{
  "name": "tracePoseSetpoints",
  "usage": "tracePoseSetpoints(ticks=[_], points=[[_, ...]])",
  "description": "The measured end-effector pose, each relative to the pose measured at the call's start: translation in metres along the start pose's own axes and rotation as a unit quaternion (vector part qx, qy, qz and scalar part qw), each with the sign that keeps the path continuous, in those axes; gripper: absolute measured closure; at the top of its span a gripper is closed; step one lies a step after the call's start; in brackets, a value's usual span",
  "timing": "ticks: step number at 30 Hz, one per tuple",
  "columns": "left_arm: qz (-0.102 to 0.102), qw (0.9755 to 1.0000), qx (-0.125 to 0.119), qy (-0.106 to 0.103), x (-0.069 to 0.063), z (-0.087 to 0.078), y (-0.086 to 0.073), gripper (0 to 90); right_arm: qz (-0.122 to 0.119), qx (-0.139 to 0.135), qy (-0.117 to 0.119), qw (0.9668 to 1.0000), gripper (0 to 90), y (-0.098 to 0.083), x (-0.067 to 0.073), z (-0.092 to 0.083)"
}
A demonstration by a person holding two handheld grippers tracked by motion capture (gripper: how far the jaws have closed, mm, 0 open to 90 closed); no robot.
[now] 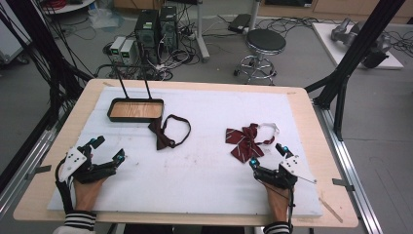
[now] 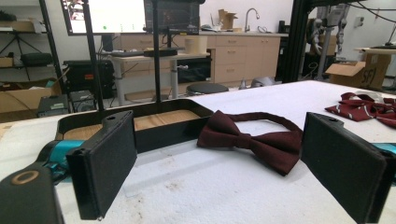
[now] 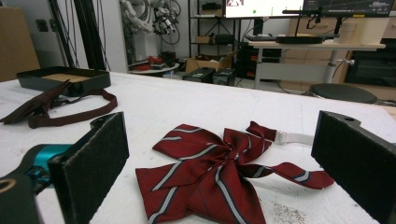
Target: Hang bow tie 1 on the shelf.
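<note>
A dark maroon bow tie (image 1: pixel 164 132) with a looped strap lies on the white mat, just right of a black tray (image 1: pixel 117 103) with a wooden bottom. In the left gripper view the maroon bow tie (image 2: pixel 252 137) lies ahead of my open jaws, the black tray (image 2: pixel 166 135) behind it. A red striped bow tie (image 1: pixel 246 141) with a white strap lies right of centre. My left gripper (image 1: pixel 108 150) rests open near the mat's left edge. Close behind the striped bow tie (image 3: pixel 210 172), my right gripper (image 1: pixel 268 156) stands open with nothing between its pads.
The white mat (image 1: pixel 204 170) covers most of the wooden table (image 1: pixel 307 112). Two thin black posts (image 1: pixel 134 87) rise behind the tray. A round stool (image 1: pixel 265 44) and computer boxes (image 1: pixel 156 29) stand on the floor beyond the far edge.
</note>
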State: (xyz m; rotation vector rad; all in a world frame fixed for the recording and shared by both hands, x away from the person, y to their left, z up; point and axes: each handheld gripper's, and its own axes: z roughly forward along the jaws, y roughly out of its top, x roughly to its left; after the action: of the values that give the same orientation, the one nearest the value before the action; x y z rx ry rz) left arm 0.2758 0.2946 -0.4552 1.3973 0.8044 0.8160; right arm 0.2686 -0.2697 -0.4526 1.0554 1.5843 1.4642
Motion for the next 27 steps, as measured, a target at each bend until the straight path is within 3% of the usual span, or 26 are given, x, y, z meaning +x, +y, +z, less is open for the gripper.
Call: tracePoseSetpoints(ticks=[6,13,21,27], points=[[0.000,1.0000,0.001,0.000,0.000,0.000,0.000,11.4,0.001,0.013,0.004,0.9999,3.1,0.002,-0.001,0.003],[-0.002,1.0000,0.001,-0.001,0.000,0.000,0.000,11.4,-0.036,0.028,0.011,0.9989,3.2,0.018,0.006,0.007],[-0.001,1.0000,0.001,-0.001,0.000,0.000,0.000,11.4,-0.049,0.070,0.010,0.9963,3.4,0.048,0.004,0.018],[-0.001,1.0000,0.001,-0.001,0.000,0.000,0.000,11.4,-0.052,0.121,0.012,0.9913,3.4,0.063,-0.002,0.031]])
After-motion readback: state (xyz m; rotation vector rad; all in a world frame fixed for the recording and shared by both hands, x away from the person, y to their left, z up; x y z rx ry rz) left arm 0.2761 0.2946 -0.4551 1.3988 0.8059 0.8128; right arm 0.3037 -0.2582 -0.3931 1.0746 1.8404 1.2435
